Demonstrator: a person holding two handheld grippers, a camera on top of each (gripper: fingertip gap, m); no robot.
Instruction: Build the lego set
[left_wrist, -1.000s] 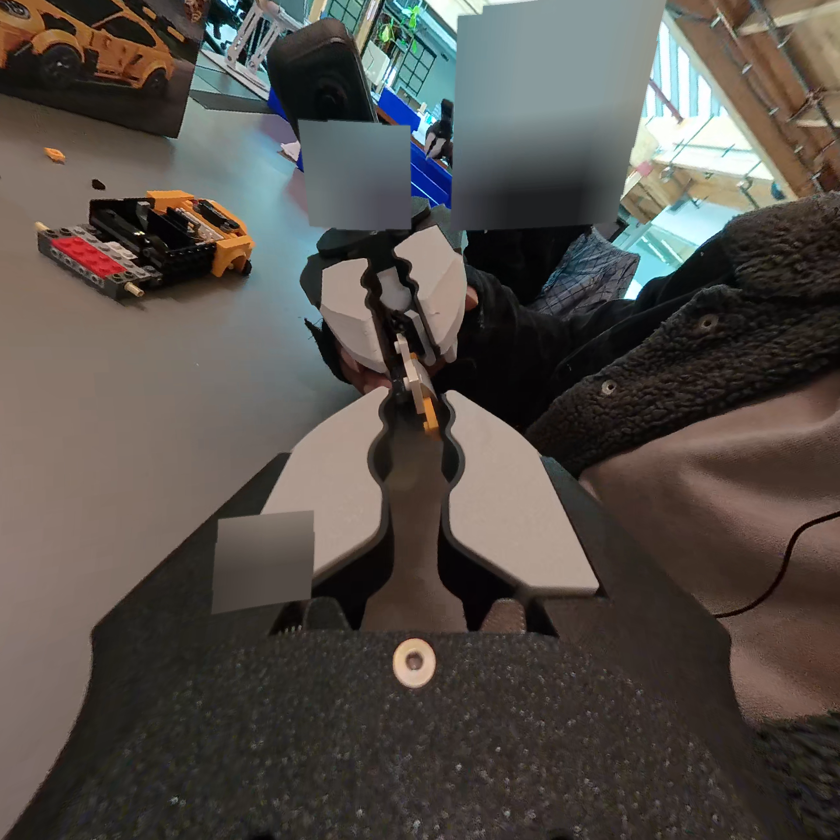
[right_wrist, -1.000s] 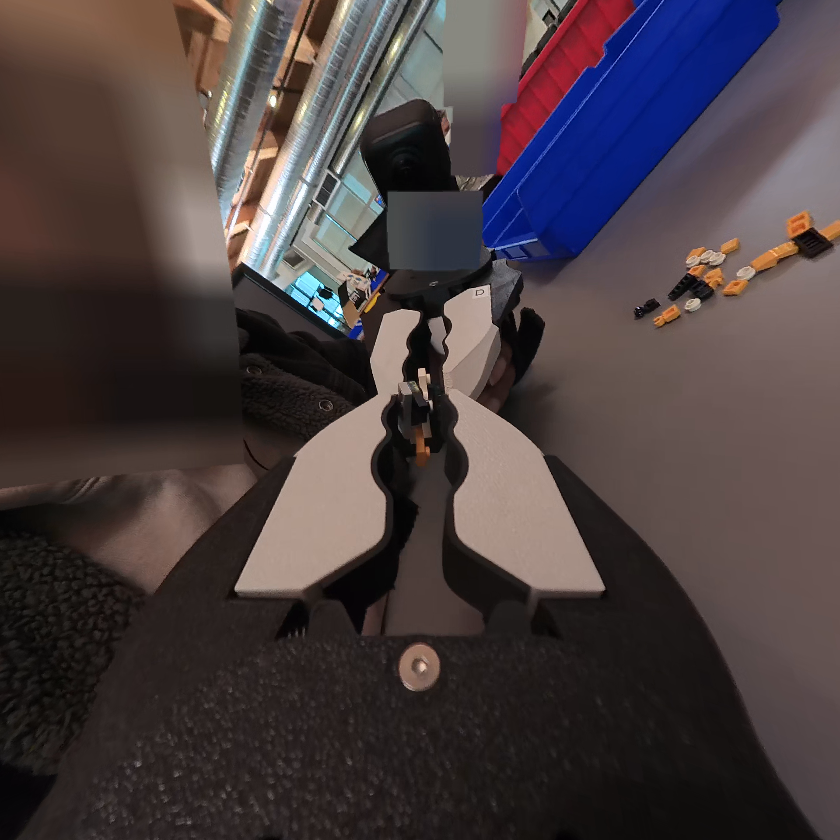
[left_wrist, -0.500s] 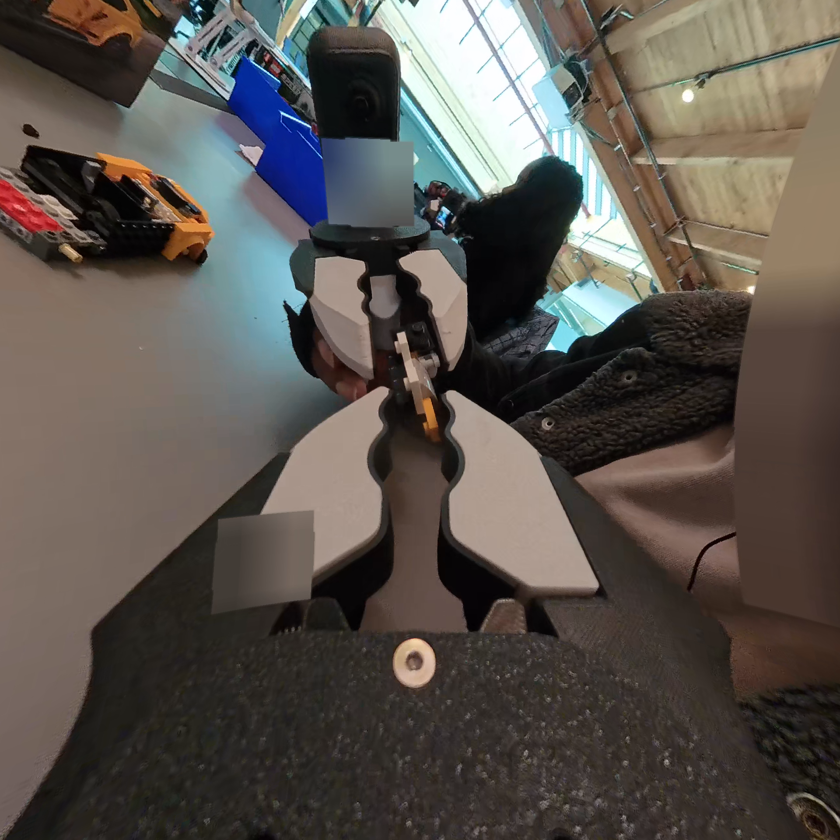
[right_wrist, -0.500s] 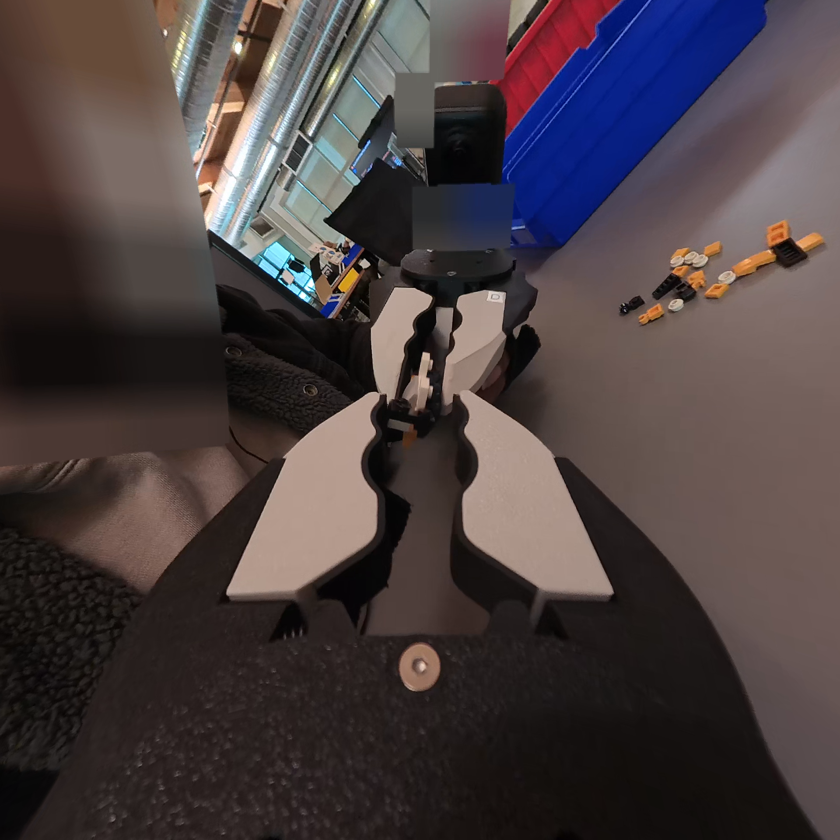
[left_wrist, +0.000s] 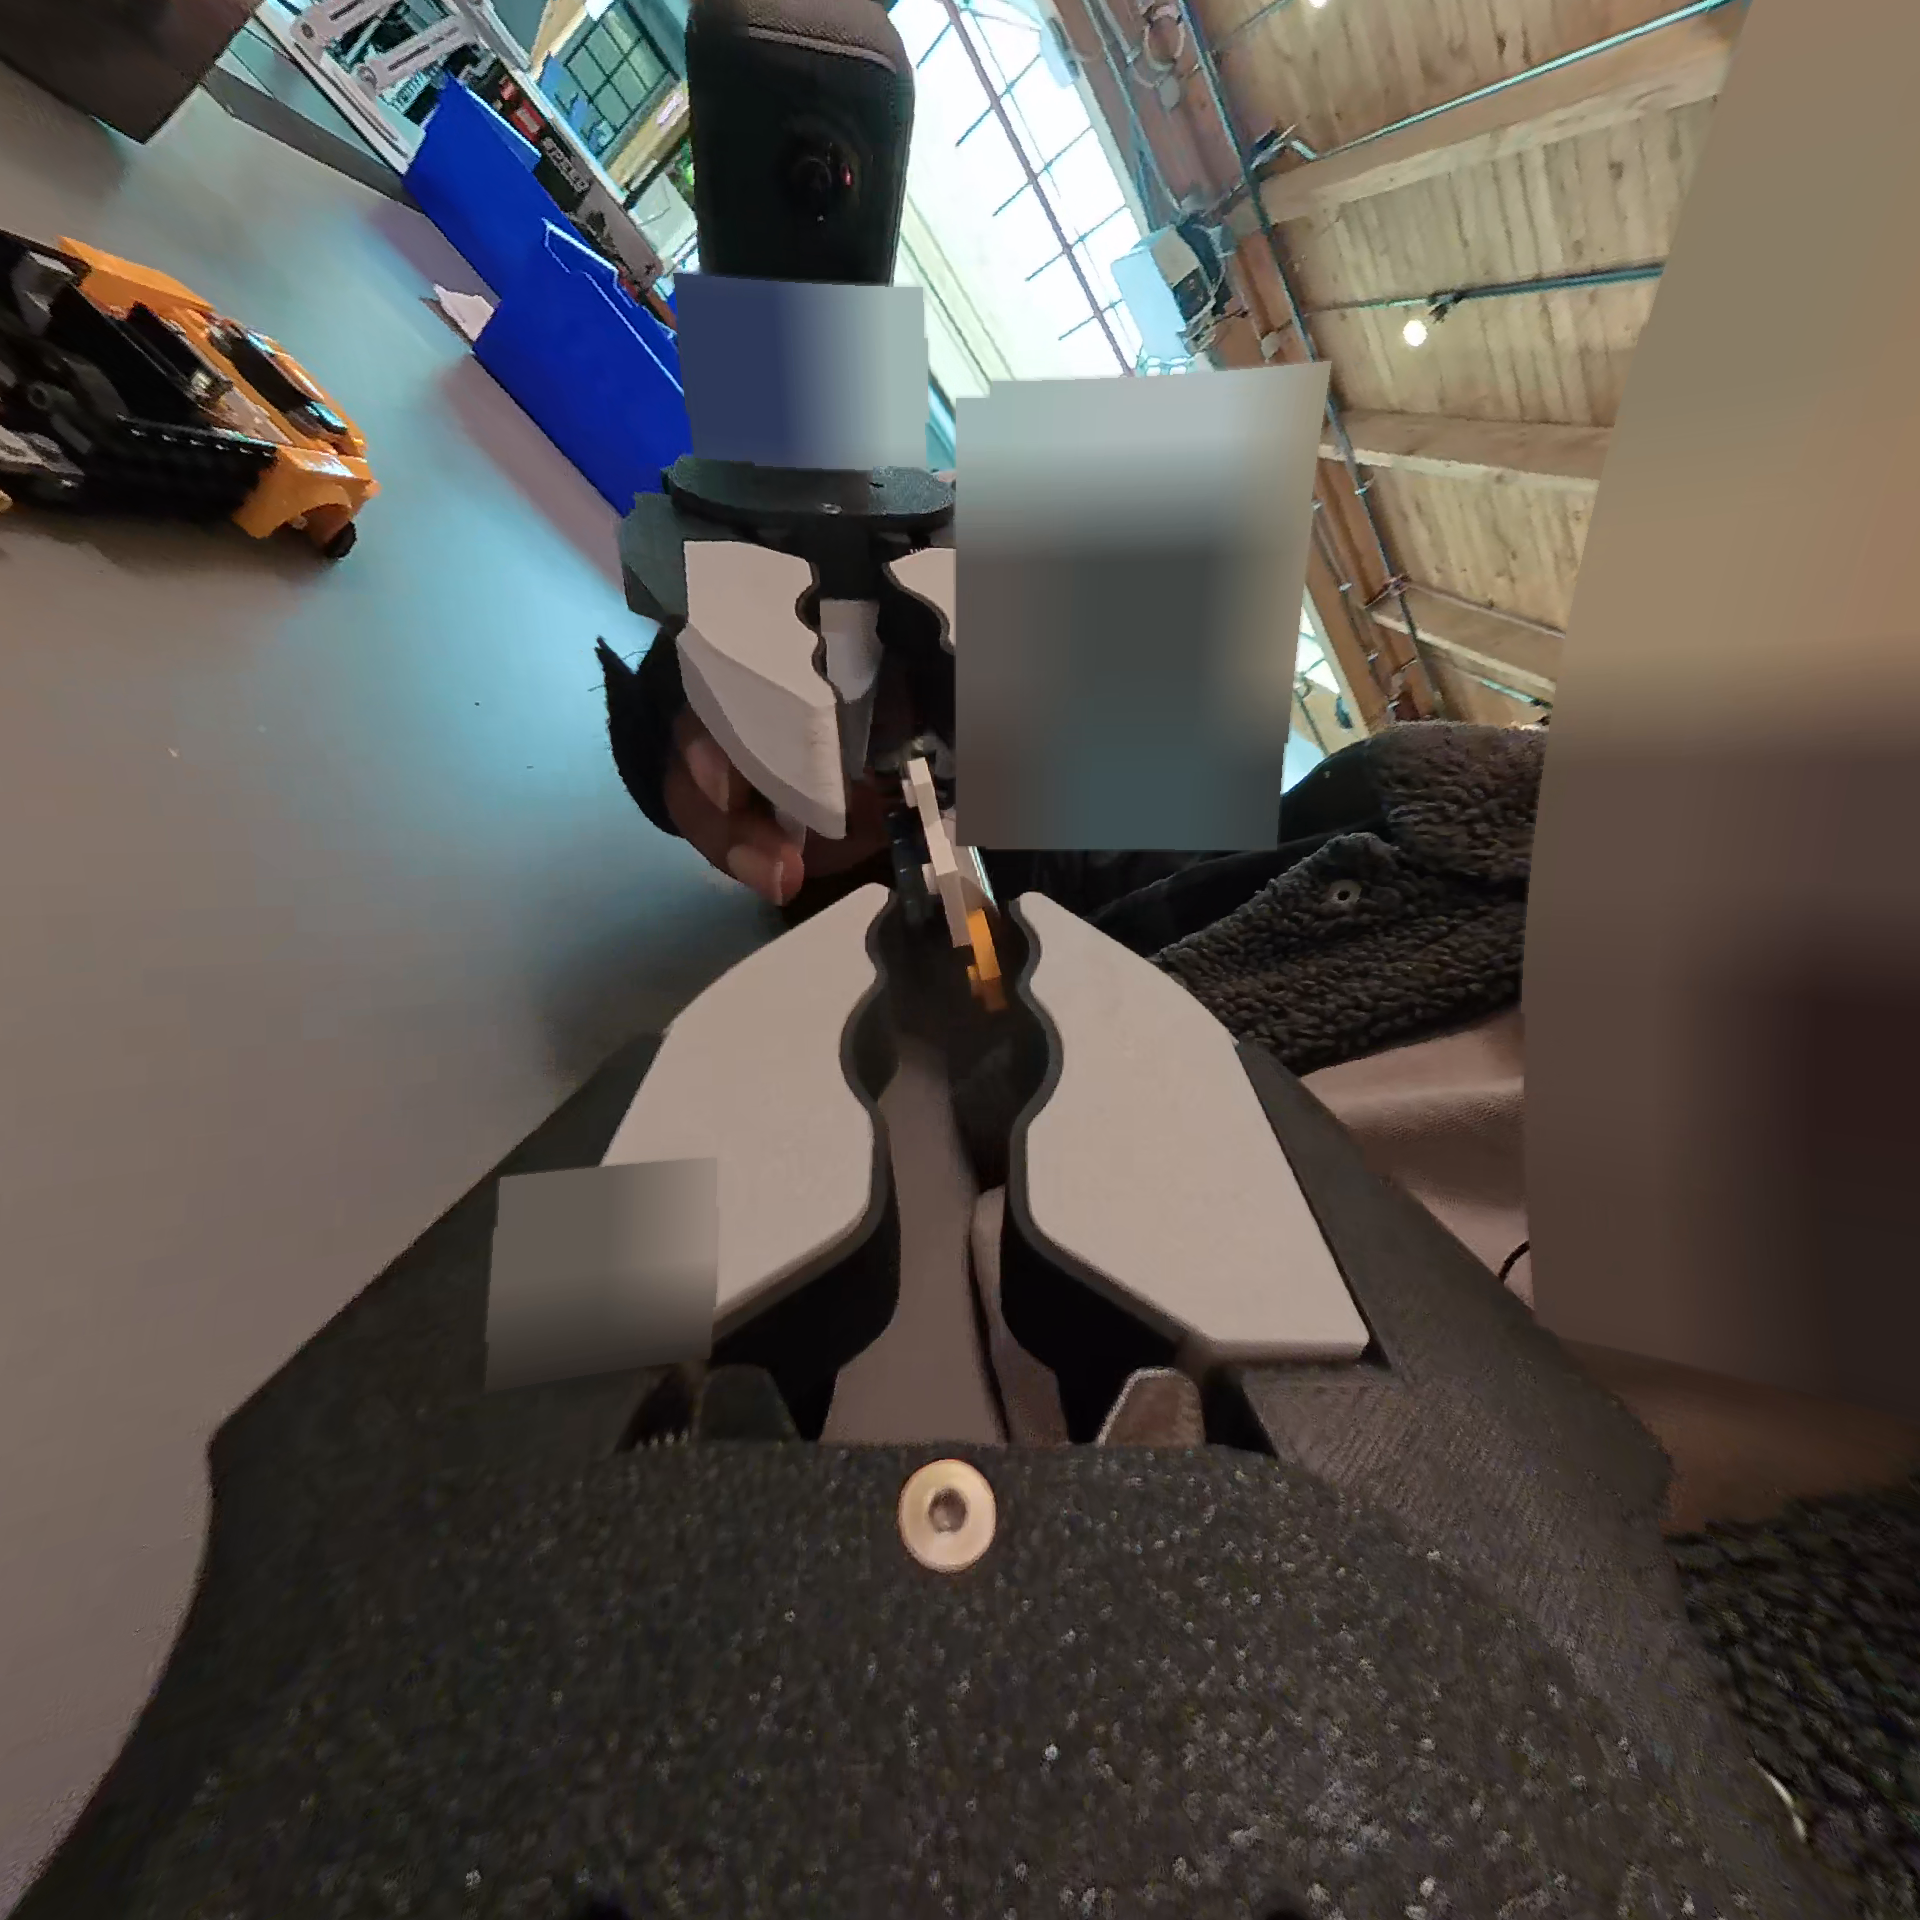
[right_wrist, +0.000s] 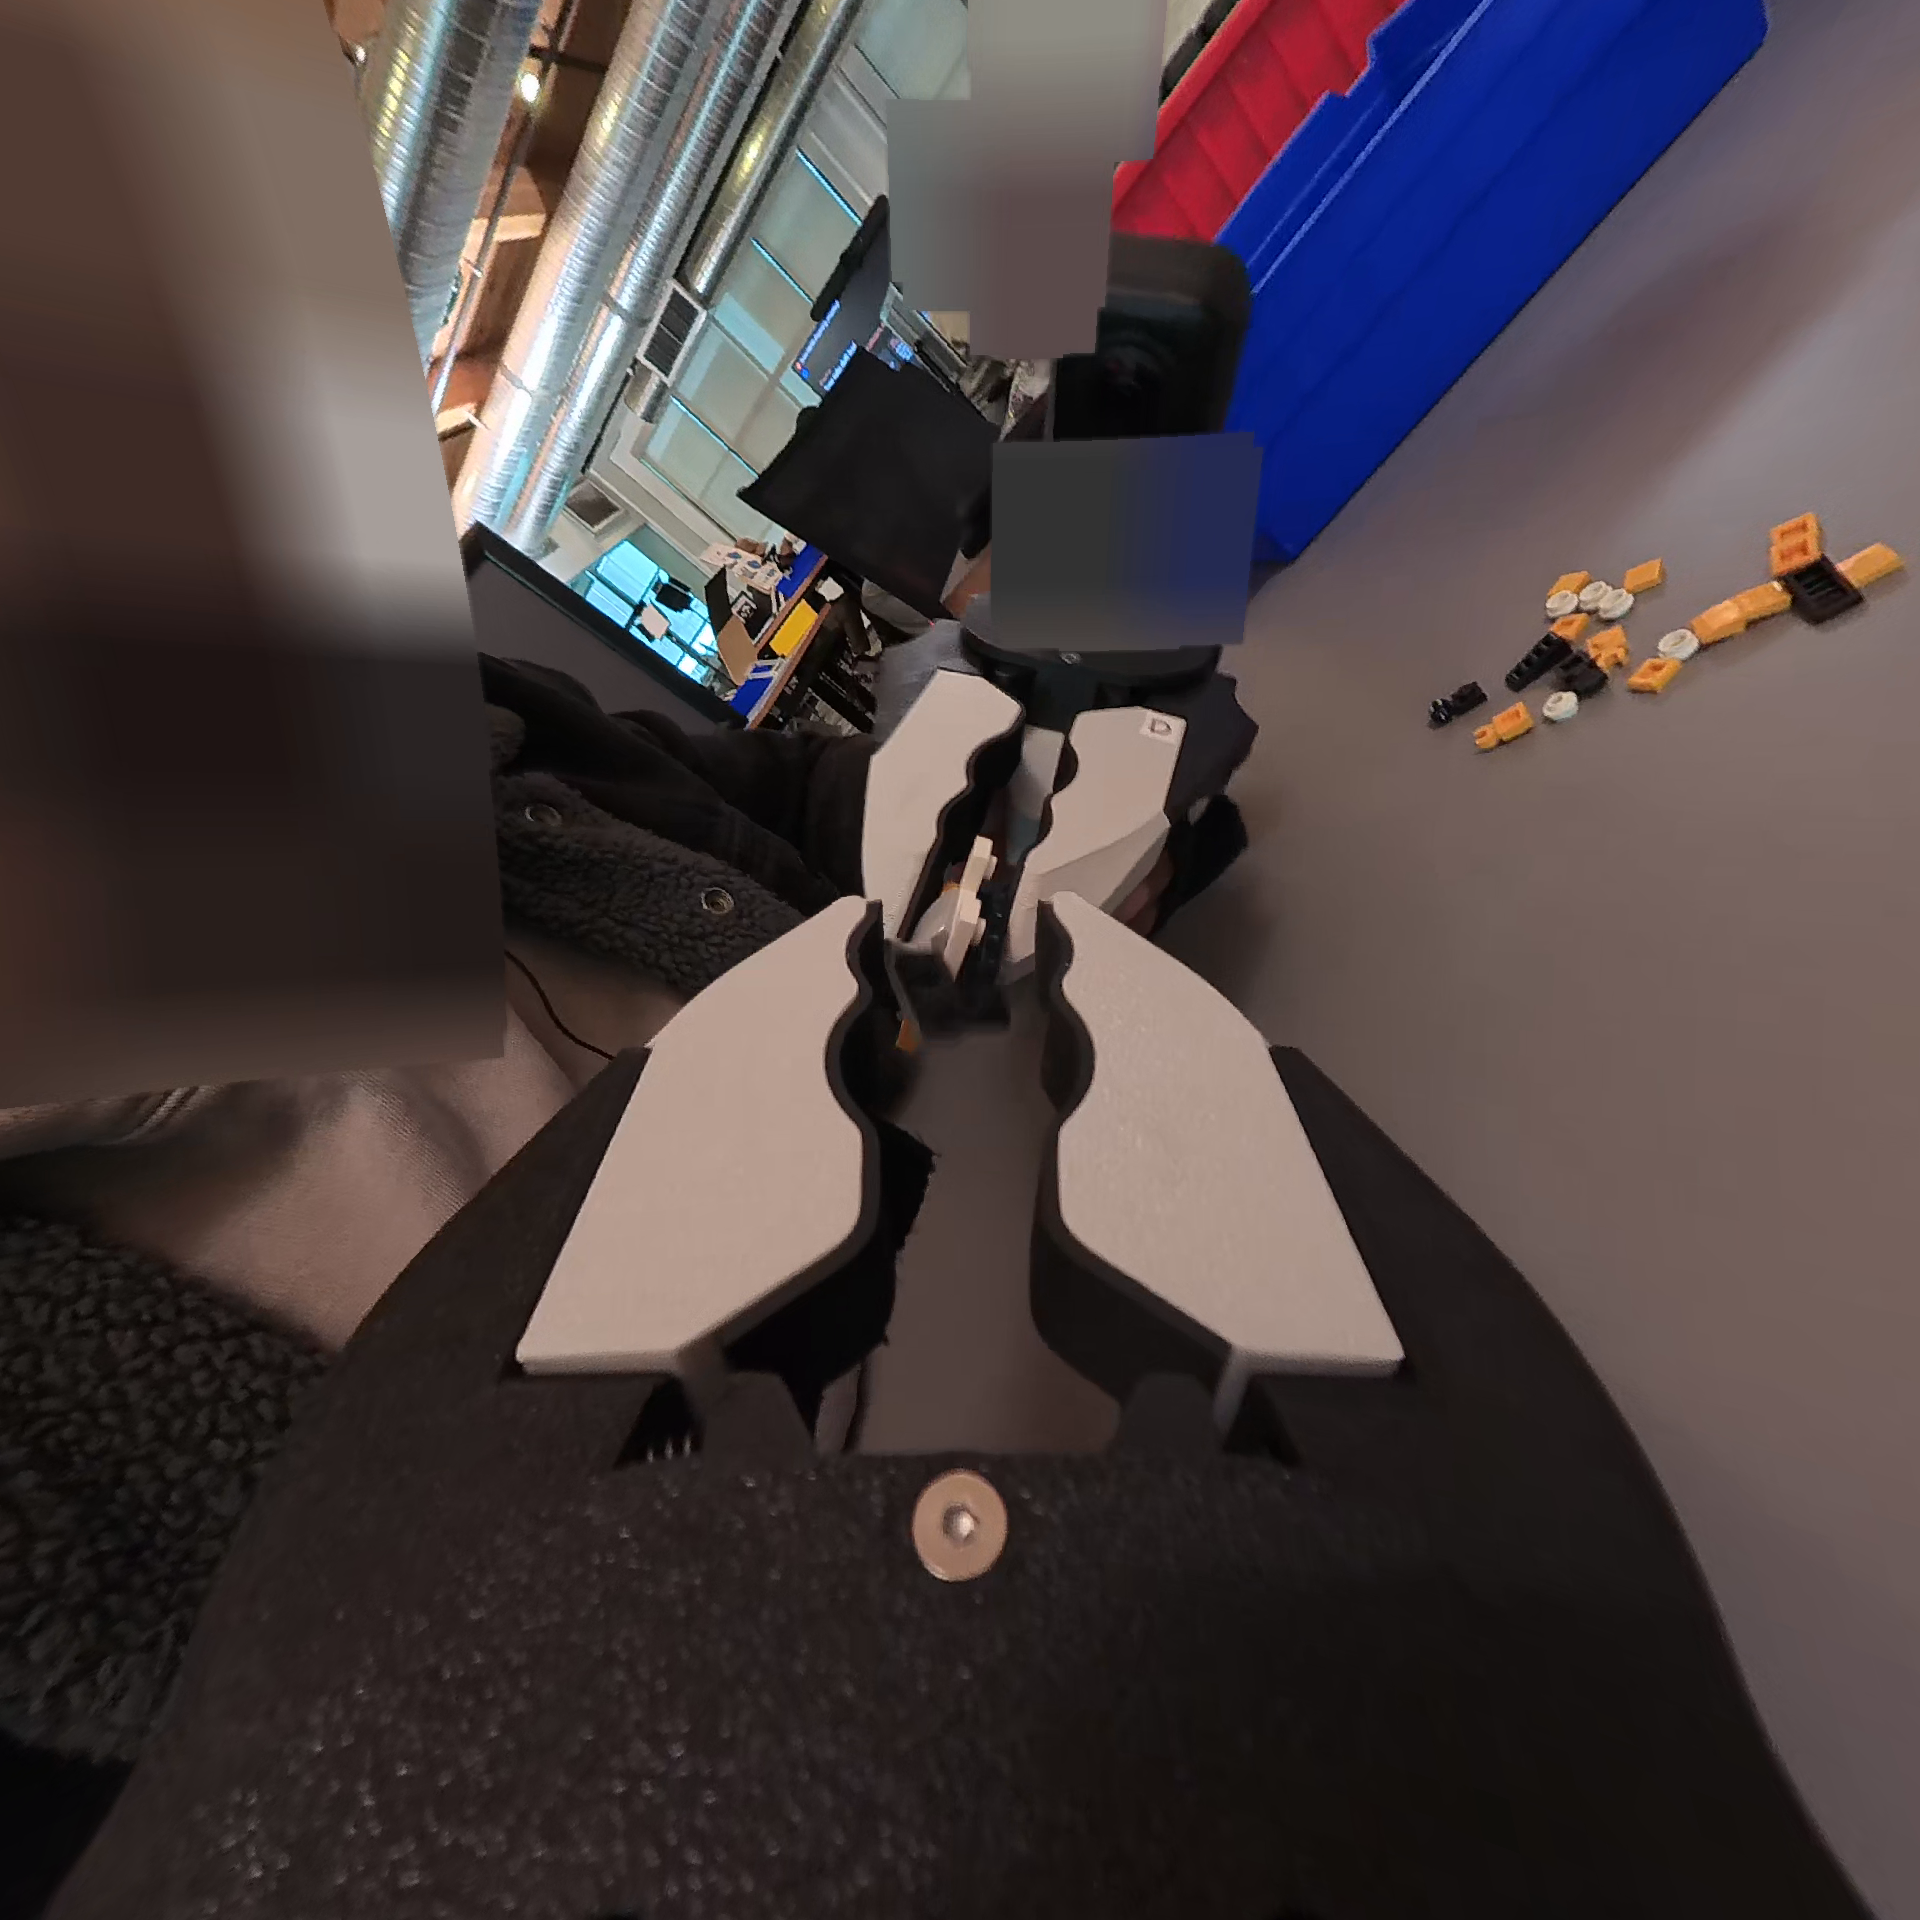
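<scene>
You are tilting both grippers upward — left gripper and right gripper, jaws clamped on the light, fragile lego sub-assembly — grip its ends.

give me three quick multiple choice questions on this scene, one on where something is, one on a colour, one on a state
1. Where do the loose small bricks lie?
A. on the grey table
B. in the blue bin
C. on the person's lap

2. What colour is the half-built car?
A. green and white
B. orange and black
C. all red

3. The small brick assembly is:
A. lying on the table
B. held in the air between both hand-held grippers
C. fixed on the car

Answers: 1 A, they are scattered on the tabletop; 2 B, orange body on black frame; 3 B, the left hand-held gripper and right hand-held gripper meet at it.
</scene>
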